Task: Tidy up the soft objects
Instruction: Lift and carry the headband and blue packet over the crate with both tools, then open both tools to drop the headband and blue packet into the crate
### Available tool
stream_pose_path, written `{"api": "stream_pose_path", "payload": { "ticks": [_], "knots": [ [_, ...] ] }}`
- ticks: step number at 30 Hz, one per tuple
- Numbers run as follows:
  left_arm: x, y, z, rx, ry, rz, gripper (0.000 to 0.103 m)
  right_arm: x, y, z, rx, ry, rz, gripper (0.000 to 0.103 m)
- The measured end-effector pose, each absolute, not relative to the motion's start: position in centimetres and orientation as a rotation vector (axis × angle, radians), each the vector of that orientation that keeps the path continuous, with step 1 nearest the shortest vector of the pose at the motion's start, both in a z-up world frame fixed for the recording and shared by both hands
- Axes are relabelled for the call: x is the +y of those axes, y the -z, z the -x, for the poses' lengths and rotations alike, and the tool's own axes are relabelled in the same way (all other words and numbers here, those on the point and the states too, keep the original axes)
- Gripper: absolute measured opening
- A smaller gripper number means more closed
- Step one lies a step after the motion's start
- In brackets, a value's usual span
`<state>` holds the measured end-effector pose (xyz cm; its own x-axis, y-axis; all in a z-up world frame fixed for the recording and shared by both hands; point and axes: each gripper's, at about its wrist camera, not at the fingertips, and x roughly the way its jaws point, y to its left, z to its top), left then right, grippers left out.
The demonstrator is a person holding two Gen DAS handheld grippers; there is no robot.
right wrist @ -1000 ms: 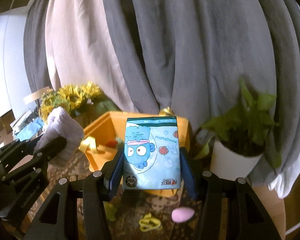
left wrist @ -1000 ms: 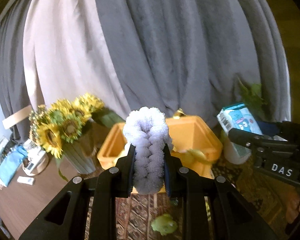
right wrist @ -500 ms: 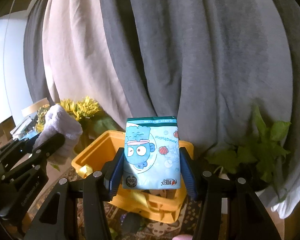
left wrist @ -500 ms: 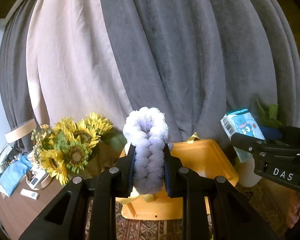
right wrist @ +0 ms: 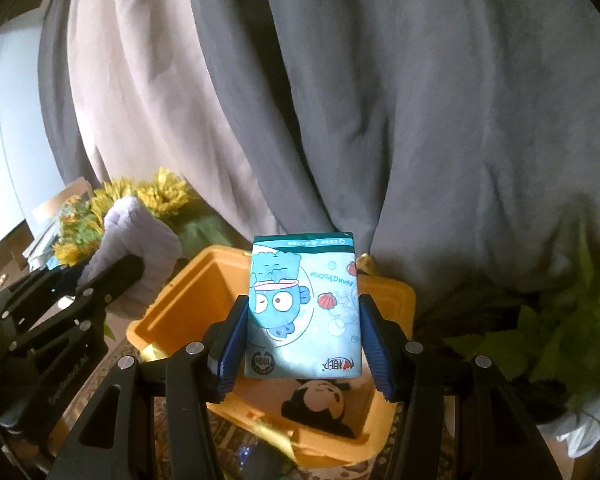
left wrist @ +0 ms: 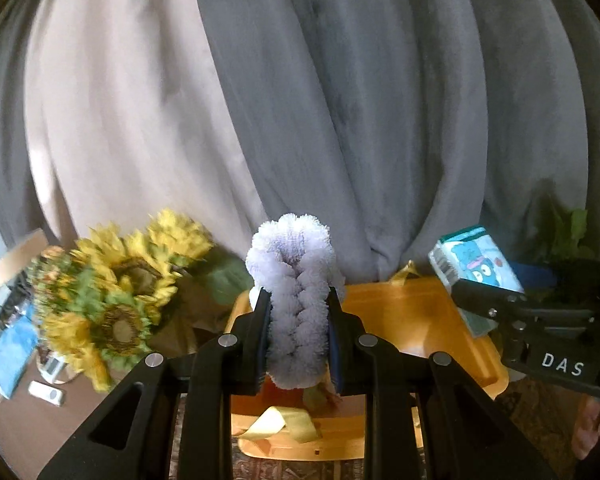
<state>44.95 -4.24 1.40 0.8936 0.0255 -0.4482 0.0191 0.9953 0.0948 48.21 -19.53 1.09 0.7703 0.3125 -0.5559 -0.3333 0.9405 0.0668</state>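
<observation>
Left wrist view: left gripper (left wrist: 298, 336) clamps a fluffy lilac towel roll (left wrist: 294, 300) upright, its long axis along the fingers, directly above the yellow bin (left wrist: 440, 320).

Right wrist view: right gripper (right wrist: 300, 344) squeezes a blue tissue pack (right wrist: 302, 308) upright over that bin, above a panda plush (right wrist: 320, 400).

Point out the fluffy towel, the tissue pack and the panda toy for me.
Fluffy lavender rolled towel (left wrist: 296, 320): left wrist view, middle of its braided face.
Blue cartoon-printed tissue pack (right wrist: 304, 312): right wrist view, centre of the front.
Black-and-white panda plush (right wrist: 320, 402): right wrist view, its face.
</observation>
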Motion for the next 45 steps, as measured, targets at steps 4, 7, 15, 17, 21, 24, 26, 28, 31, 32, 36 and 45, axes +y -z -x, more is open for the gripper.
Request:
{"api": "stream_pose_path", "payload": {
  "ticks": [4,7,15,17,21,24,26,28,31,32,36,45],
  "knots": [
    [-4.0,-0.4,-47.4,0.544,0.025,-0.088,0.025,-19.3,0.1,-50.9,0.677,-0.351,0.029,0.054],
    [-4.2,0.5,-49.2,0.596,0.041,-0.087,0.025,-19.2,1.4,-53.1,0.754,-0.352,0.019,0.054],
    [-4.2,2.7,-52.4,0.695,0.065,-0.129,0.025,-18.4,4.0,-56.3,0.891,-0.365,0.042,0.054],
    [-4.2,3.5,-53.1,0.725,0.070,-0.136,0.025,-18.2,4.6,-56.7,0.915,-0.364,0.056,0.054],
    [-4.1,4.7,-54.3,0.781,0.078,-0.155,0.026,-17.5,5.7,-57.7,0.960,-0.355,0.099,0.054],
    [-4.5,5.5,-54.7,0.812,0.083,-0.184,0.026,-17.0,6.7,-58.5,0.985,-0.345,0.141,0.054],
    [-4.7,6.1,-55.1,0.830,0.079,-0.204,0.027,-16.6,7.2,-58.9,0.999,-0.341,0.158,0.054],
    [-4.7,6.5,-55.5,0.852,0.082,-0.217,0.030,-16.4,7.6,-59.2,1.017,-0.344,0.175,0.054],
    [-4.8,7.2,-56.0,0.885,0.095,-0.230,0.032,-16.2,8.0,-59.4,1.029,-0.341,0.195,0.054],
    [-4.9,7.3,-56.1,0.889,0.095,-0.236,0.032,-16.0,8.2,-59.6,1.033,-0.340,0.197,0.054],
    [-5.0,8.0,-56.3,0.911,0.108,-0.246,0.045,-15.6,8.8,-60.2,1.046,-0.332,0.199,0.060],
    [-4.9,7.7,-55.7,0.896,0.106,-0.234,0.067,-15.9,7.5,-59.1,0.995,-0.320,0.193,0.063]
  ]
}}
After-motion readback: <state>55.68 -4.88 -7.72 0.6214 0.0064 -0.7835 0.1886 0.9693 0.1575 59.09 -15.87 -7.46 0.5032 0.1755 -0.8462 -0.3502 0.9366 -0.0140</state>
